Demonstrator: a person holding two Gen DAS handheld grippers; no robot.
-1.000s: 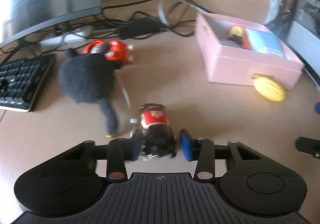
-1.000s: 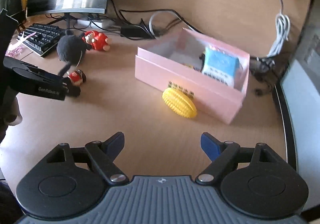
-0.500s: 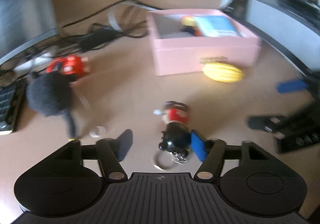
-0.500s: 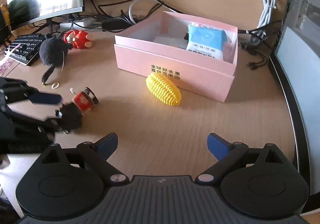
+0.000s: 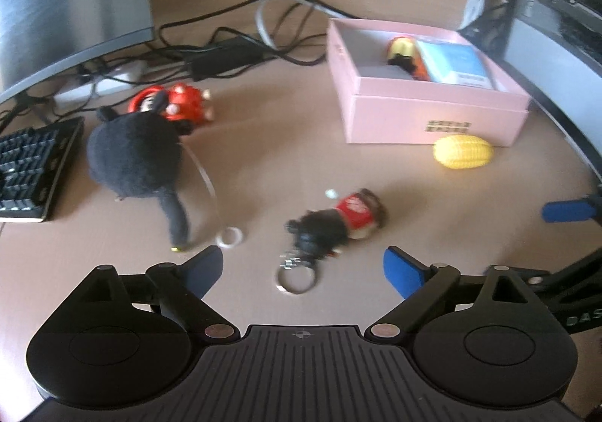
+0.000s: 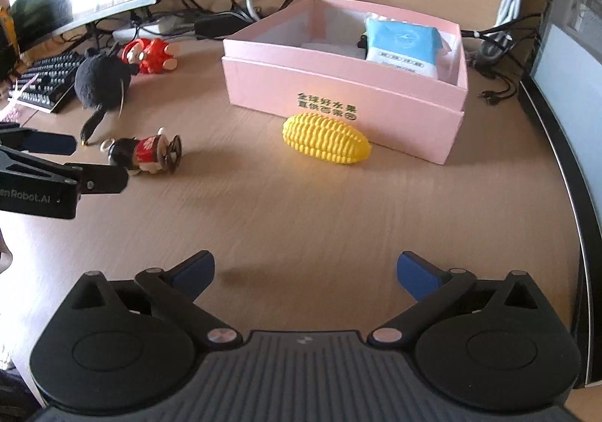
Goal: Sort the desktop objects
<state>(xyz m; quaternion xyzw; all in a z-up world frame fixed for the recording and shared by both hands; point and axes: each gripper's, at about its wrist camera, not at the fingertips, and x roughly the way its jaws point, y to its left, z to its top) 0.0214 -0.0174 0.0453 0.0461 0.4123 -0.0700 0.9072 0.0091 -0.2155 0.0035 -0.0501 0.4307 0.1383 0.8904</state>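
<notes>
Left wrist view: the left gripper (image 5: 303, 265) has just been spreading its jaws — the keychain doll (image 5: 336, 222) lies free on the desk (image 5: 263, 158) just ahead, untouched, its ring (image 5: 295, 281) between the tips. Pink box (image 5: 432, 117) beyond, toy corn (image 5: 462, 151) against it.

Right wrist view: the right gripper (image 6: 304, 269) has been widening too — jaws apart over bare desk, corn (image 6: 325, 137) ahead.

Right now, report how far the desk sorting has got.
Done: a blue packet and a small toy sit in the pink box. In hand: nothing; both hand-held grippers are open. Left: yellow corn toy, doll keychain, black plush, red figure.
</notes>
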